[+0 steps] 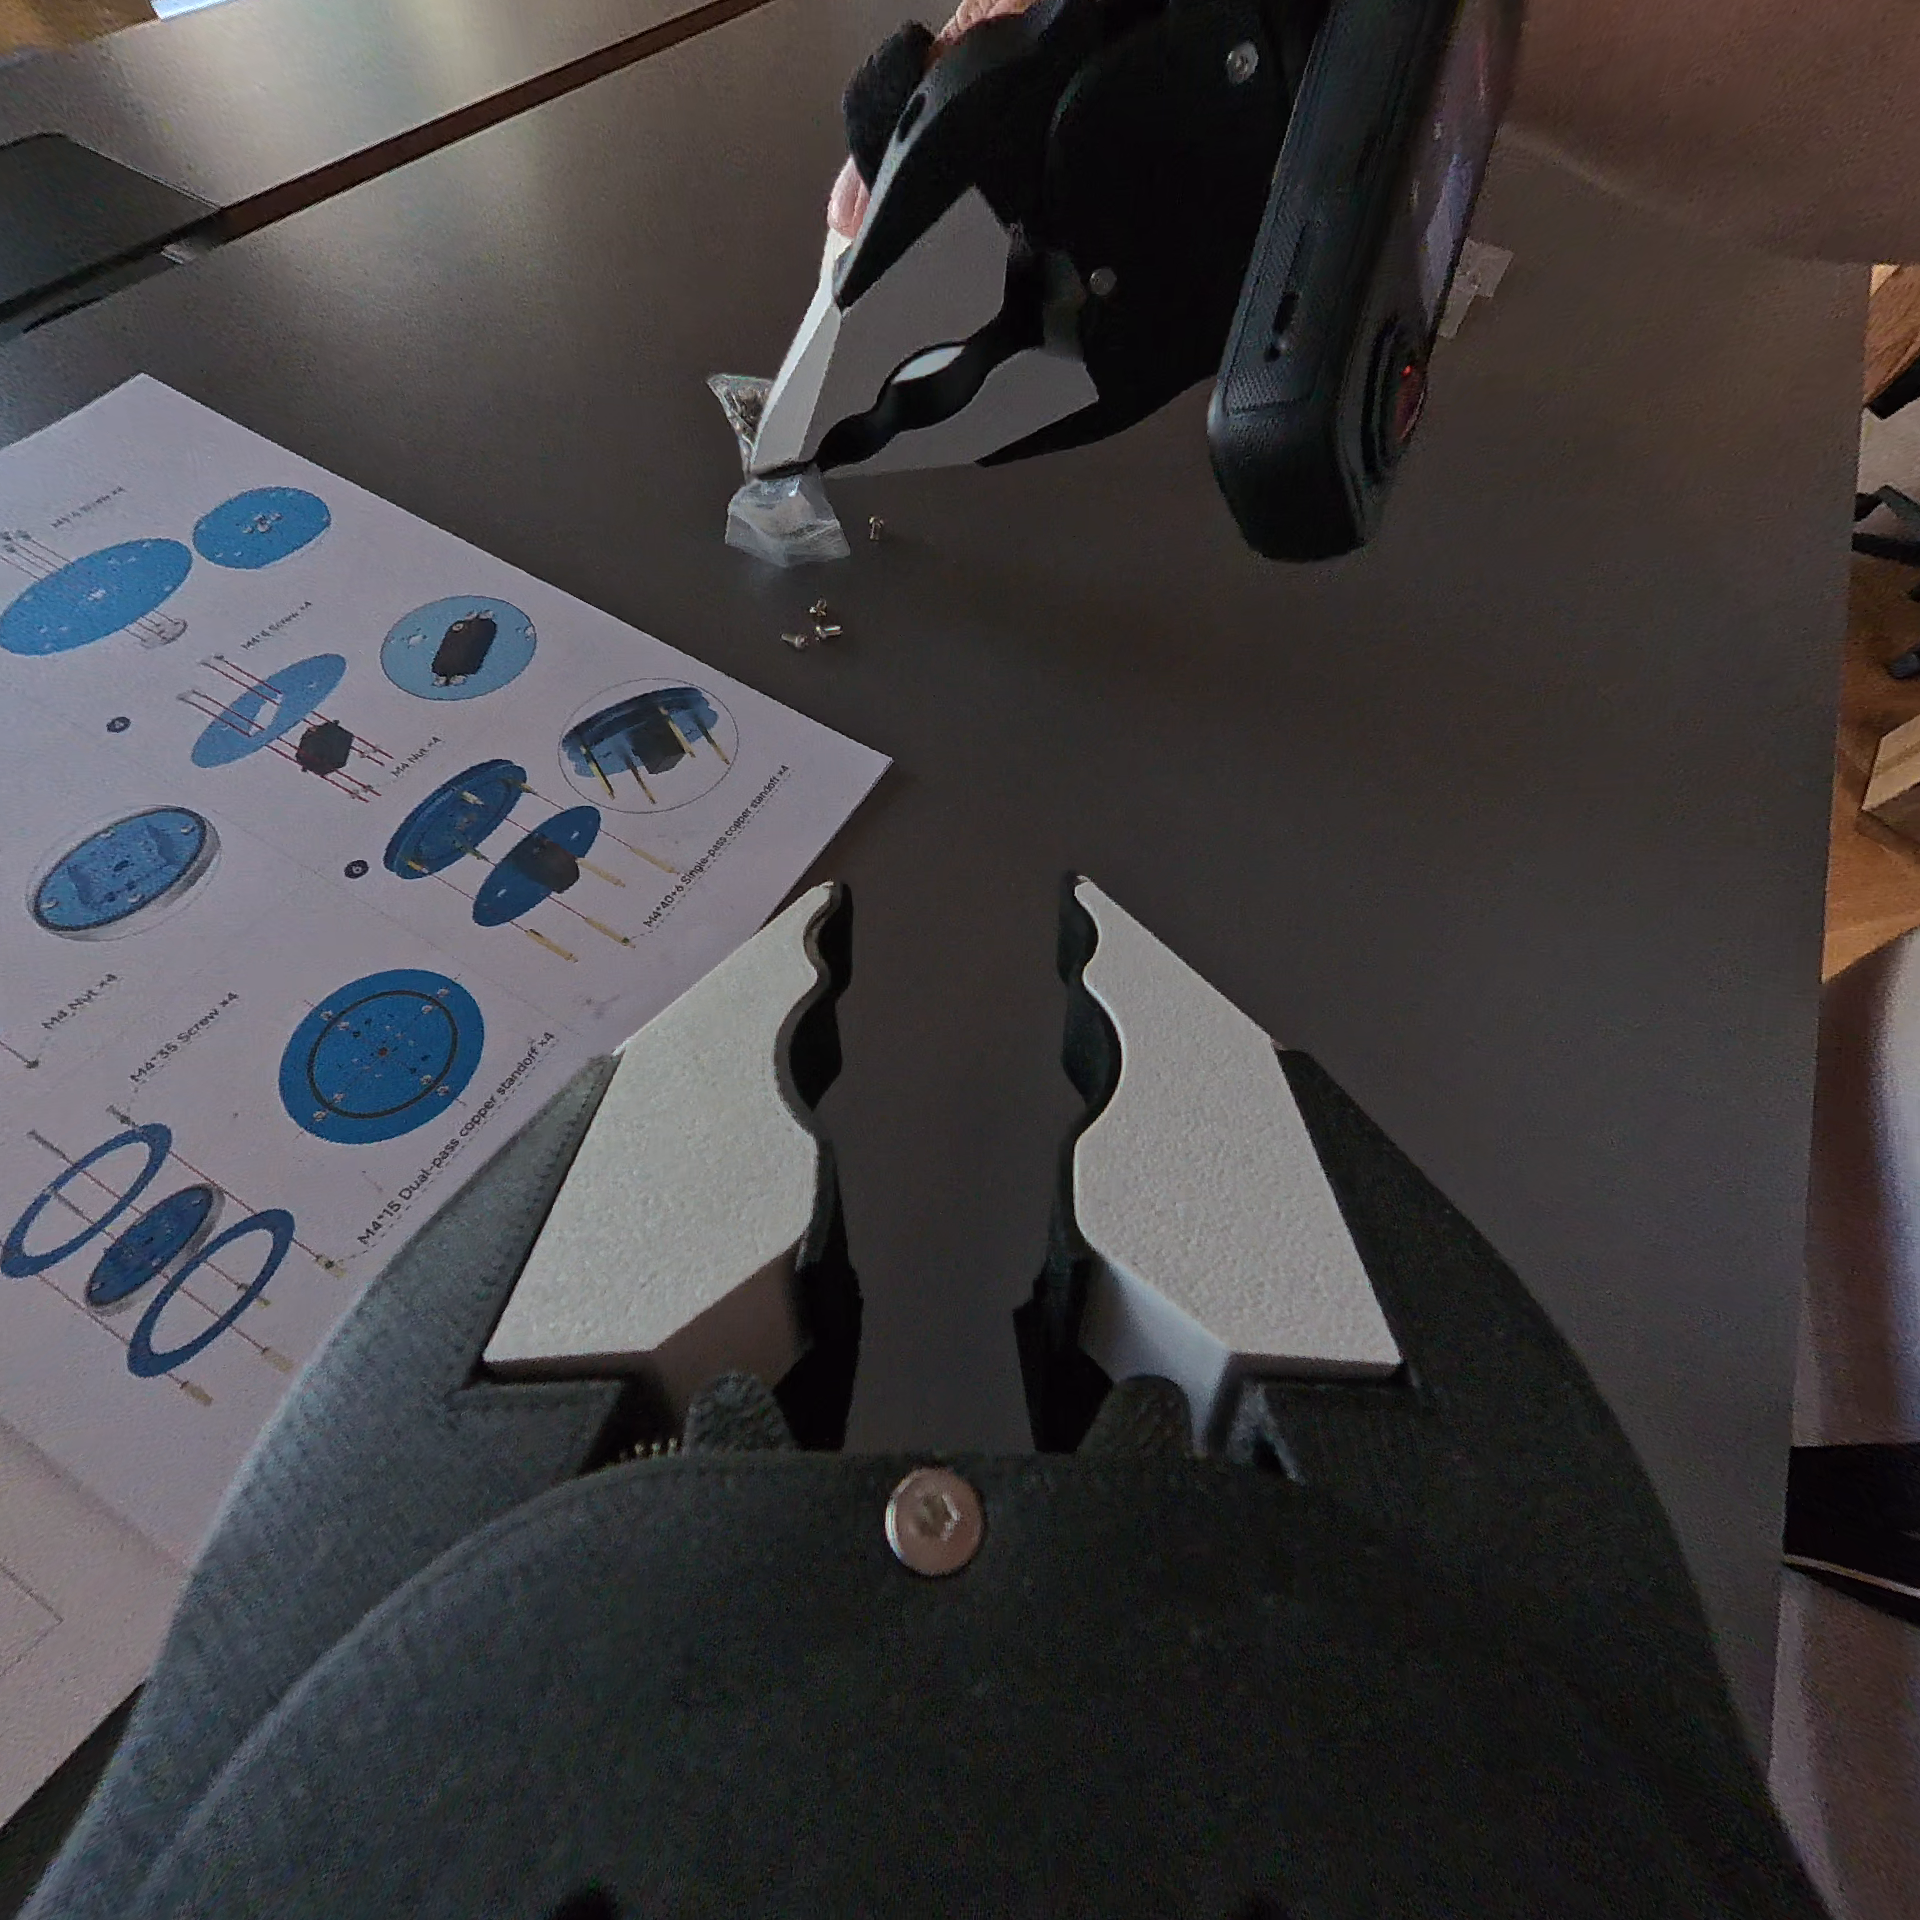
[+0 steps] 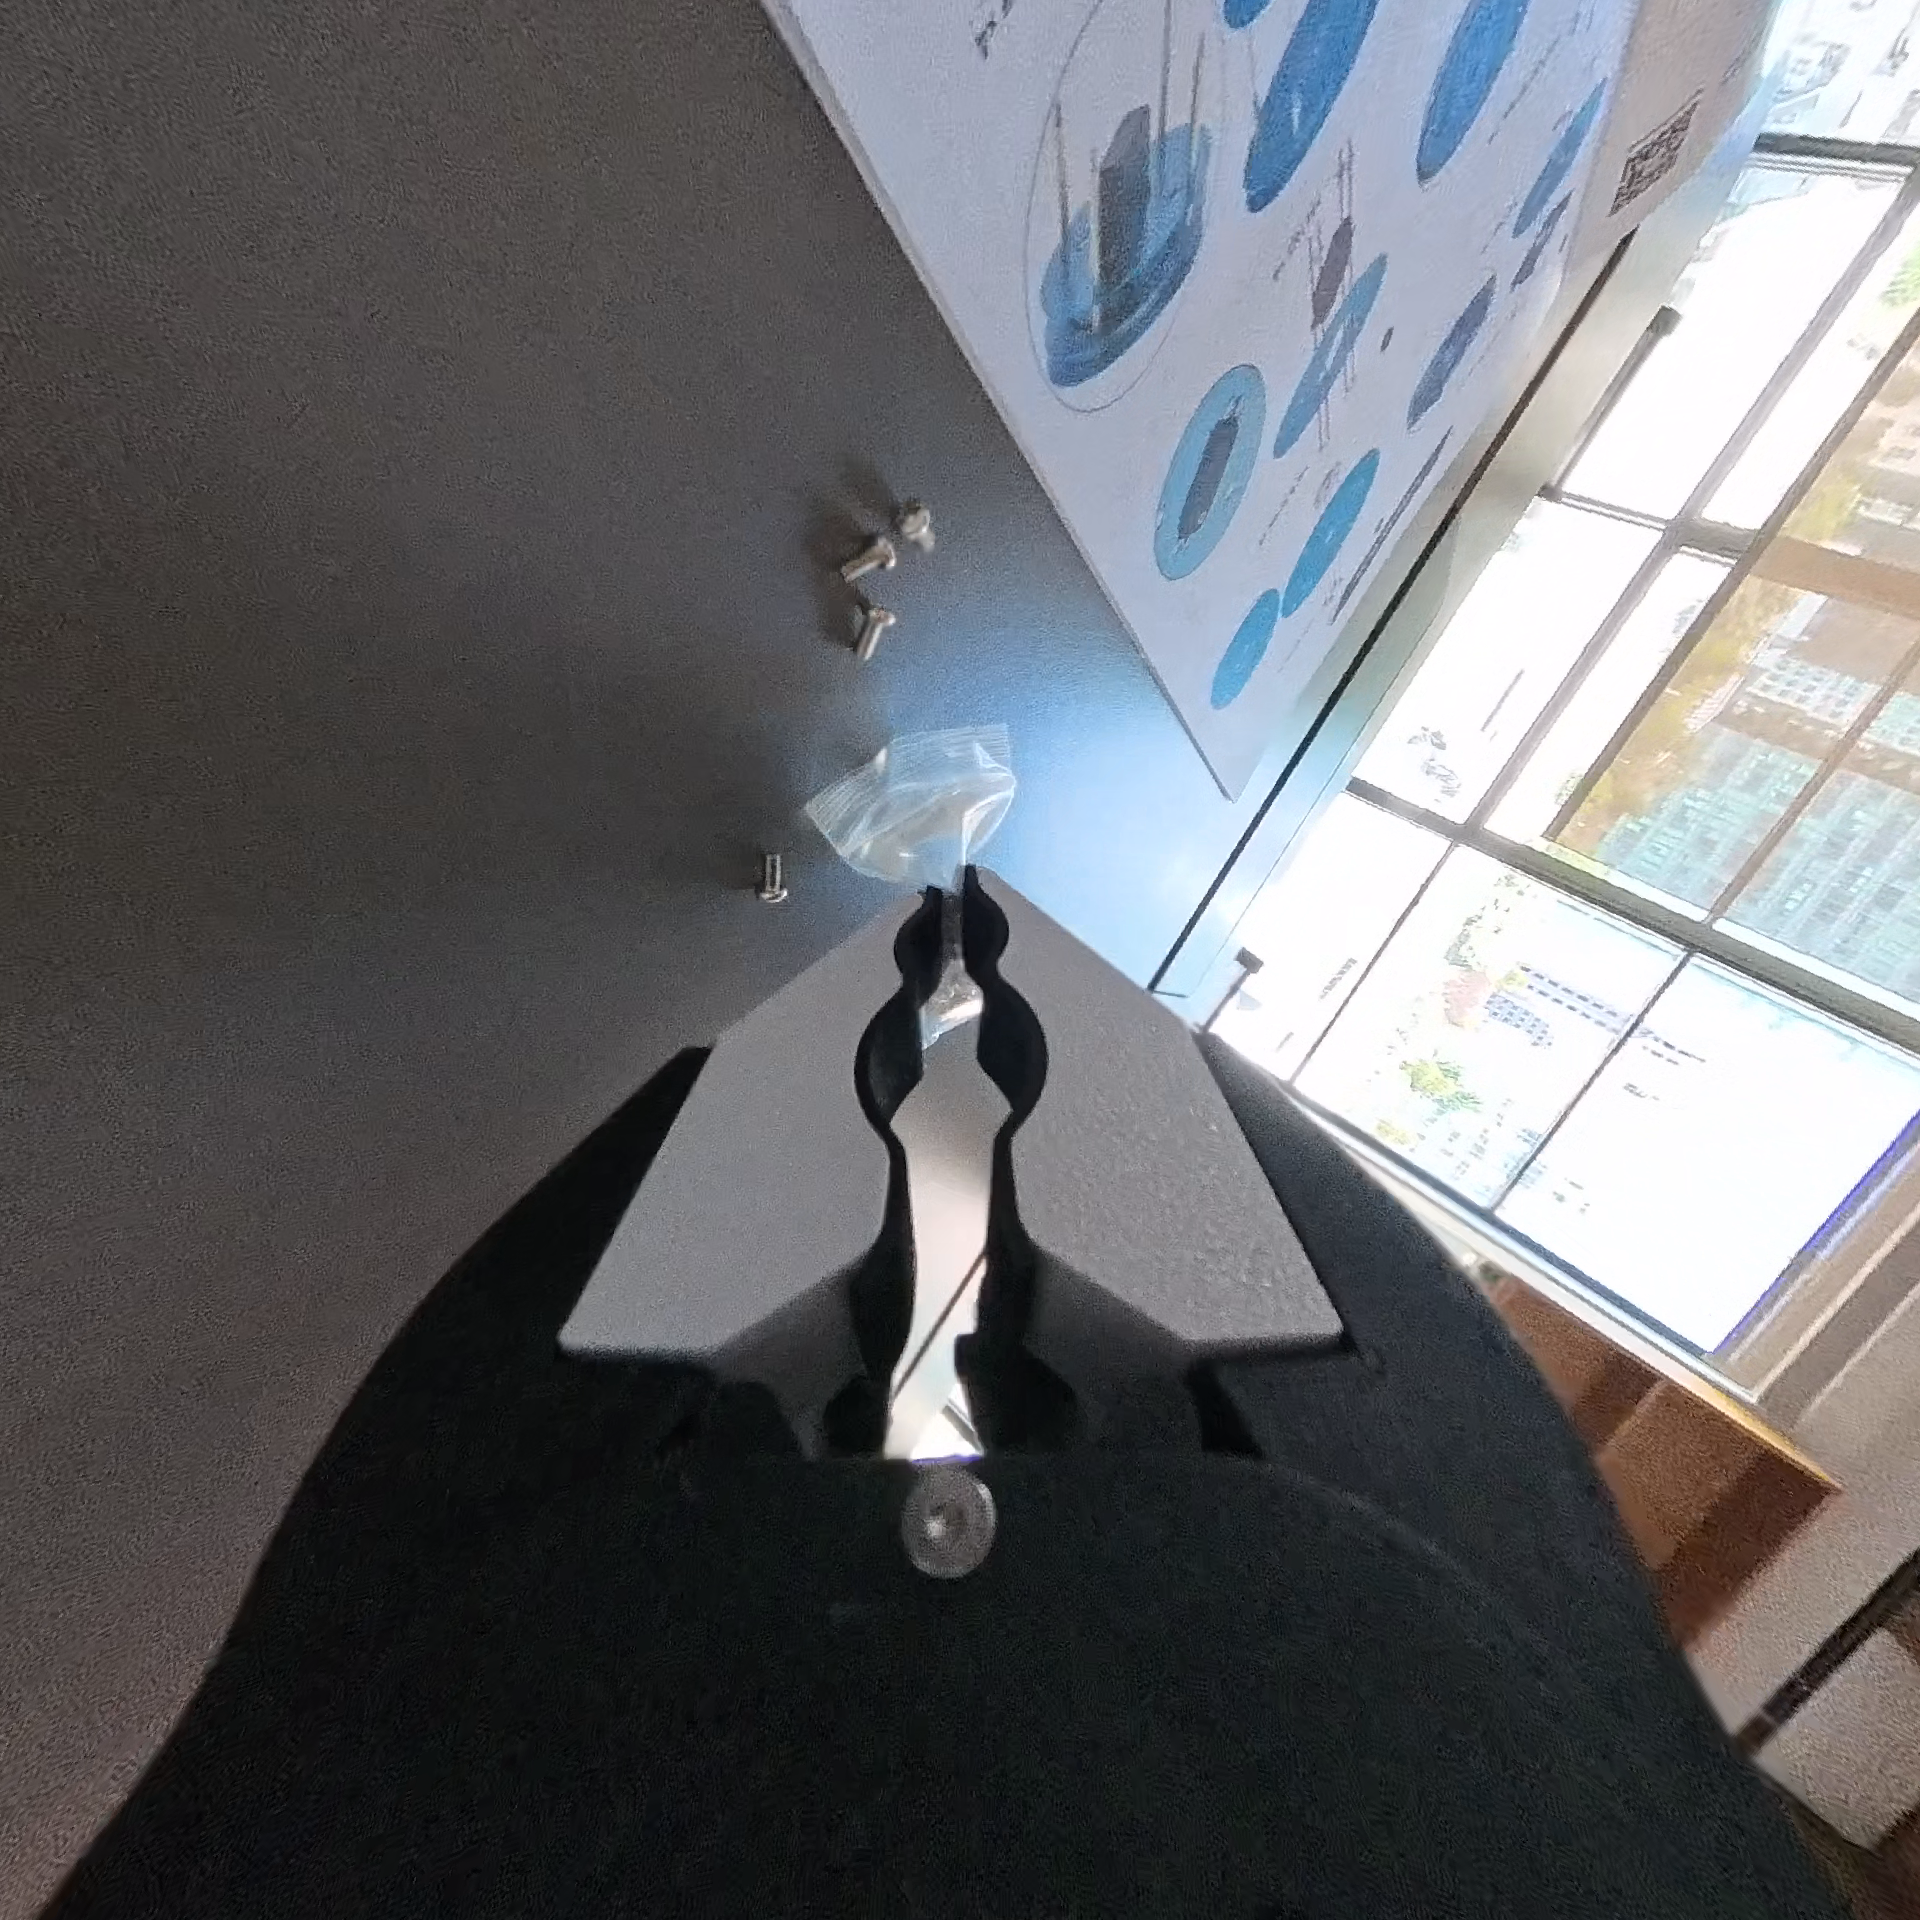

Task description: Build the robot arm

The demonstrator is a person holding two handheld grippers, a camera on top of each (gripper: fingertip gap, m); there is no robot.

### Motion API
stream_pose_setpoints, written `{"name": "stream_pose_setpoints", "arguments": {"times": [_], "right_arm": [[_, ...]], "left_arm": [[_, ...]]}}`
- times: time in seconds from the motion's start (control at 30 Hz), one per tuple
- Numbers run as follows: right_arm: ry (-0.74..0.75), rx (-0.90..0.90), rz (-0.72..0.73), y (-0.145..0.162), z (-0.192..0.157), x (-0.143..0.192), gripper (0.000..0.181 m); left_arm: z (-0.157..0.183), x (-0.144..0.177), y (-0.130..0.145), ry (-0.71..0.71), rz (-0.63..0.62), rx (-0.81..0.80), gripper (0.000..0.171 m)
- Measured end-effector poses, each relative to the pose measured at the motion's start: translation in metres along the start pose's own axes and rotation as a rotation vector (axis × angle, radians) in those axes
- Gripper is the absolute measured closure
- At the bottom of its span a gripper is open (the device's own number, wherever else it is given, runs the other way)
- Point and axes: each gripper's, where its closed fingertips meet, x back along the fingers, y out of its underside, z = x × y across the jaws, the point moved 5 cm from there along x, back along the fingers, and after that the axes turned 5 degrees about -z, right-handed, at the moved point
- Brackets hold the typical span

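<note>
We pinch the small clear plastic zip bag at one corner with our right gripper, mouth hanging down.

Loose silver screws lie at the bag's 12 o'clock on the dark table, seemingly spilled; our left gripper hovers spread, empty, beside the printed sheet.

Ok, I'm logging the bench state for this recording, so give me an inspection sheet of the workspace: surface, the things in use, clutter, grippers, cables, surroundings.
Surface: dark matt table, no marks seen.
Things in use: small clear plastic bag, pinched at one corner; a printed sheet with blue diagrams lies flat beside it.
Clutter: loose screws in a small cluster, one single screw near the bag.
Grippers: right gripper shut on the bag; left gripper open, holding nothing, over bare table.
Cables: nothing seen.
Surroundings: large windows beyond the table edge; wooden floor at the side.
</note>
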Motion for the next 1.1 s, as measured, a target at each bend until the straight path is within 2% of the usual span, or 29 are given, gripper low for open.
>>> {"name": "stream_pose_setpoints", "arguments": {"times": [0.2,0.4,0.53,0.7,0.87,0.93,1.03,1.1], "right_arm": [[-0.143,-0.241,0.111,0.009,-0.001,-0.003,0.179],[-0.281,-0.445,0.134,0.04,-0.001,-0.011,0.177],[-0.362,-0.565,0.177,0.042,-0.001,-0.012,0.165],[-0.369,-0.708,0.214,0.051,-0.006,-0.002,0.144],[-0.231,-0.971,0.31,0.074,-0.012,0.018,0.142],[-0.228,-1.084,0.354,0.079,-0.015,0.023,0.142],[-0.233,-1.208,0.494,0.072,-0.015,0.036,0.142],[-0.225,-1.252,0.656,0.056,-0.01,0.063,0.141]], "left_arm": [[0.0,0.001,-0.001,0.0,0.003,-0.001,0.133],[0.0,0.003,-0.003,0.0,0.017,-0.004,0.133],[0.001,0.004,-0.004,-0.001,0.024,-0.014,0.134],[-0.004,0.004,-0.003,-0.008,0.032,-0.005,0.133],[-0.001,0.024,-0.004,-0.038,0.089,0.052,0.132],[0.006,0.04,0.003,-0.088,0.117,0.08,0.132],[0.027,0.068,0.021,-0.185,0.169,0.152,0.132],[0.048,0.089,0.034,-0.243,0.239,0.216,0.132]]}}
